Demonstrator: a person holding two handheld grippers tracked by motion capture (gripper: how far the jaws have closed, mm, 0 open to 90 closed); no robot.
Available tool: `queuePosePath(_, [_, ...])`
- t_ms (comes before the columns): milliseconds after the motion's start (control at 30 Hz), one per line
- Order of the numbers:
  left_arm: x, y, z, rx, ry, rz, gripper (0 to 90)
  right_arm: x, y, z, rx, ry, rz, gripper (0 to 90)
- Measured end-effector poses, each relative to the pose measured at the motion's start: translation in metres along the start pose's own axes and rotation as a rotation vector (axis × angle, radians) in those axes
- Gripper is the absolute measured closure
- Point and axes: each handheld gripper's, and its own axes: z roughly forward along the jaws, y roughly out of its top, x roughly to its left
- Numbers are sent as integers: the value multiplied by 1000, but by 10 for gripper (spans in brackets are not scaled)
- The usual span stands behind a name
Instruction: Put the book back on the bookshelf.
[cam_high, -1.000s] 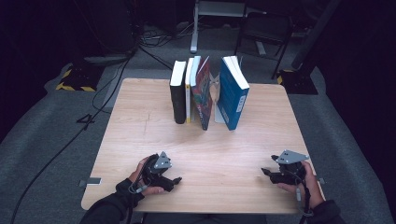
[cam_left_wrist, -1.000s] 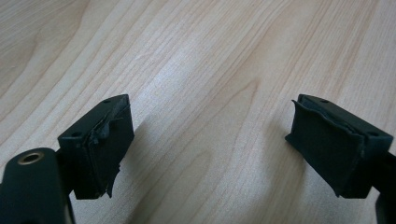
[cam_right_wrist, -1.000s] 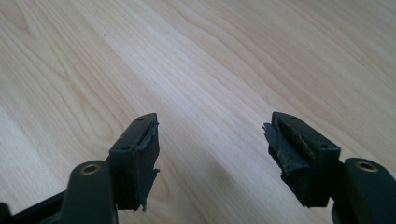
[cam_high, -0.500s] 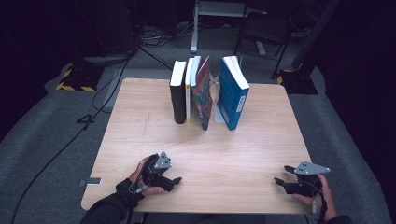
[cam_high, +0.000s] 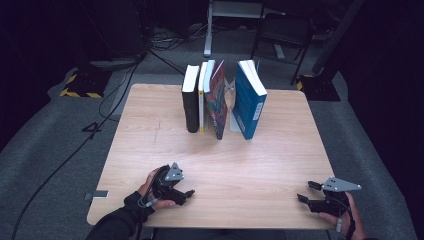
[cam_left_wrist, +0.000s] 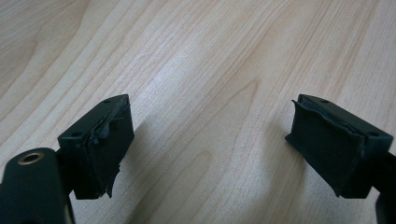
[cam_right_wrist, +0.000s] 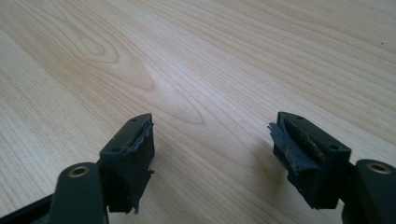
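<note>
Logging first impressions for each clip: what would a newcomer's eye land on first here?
A row of upright books at the far middle of the wooden table, the blue book at its right end leaning. Near the front edge, the left tongs and right tongs sit open and empty, far apart.

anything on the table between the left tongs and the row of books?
Nothing: in the high view, bare wooden table runs from the left tongs to the standing books. The left gripper view shows bare wood between its open jaws.
</note>
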Motion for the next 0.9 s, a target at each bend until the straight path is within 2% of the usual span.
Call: queuePosePath(900, [1,0,0,1,-6,3,135,0,0,1,5,-8,8,257])
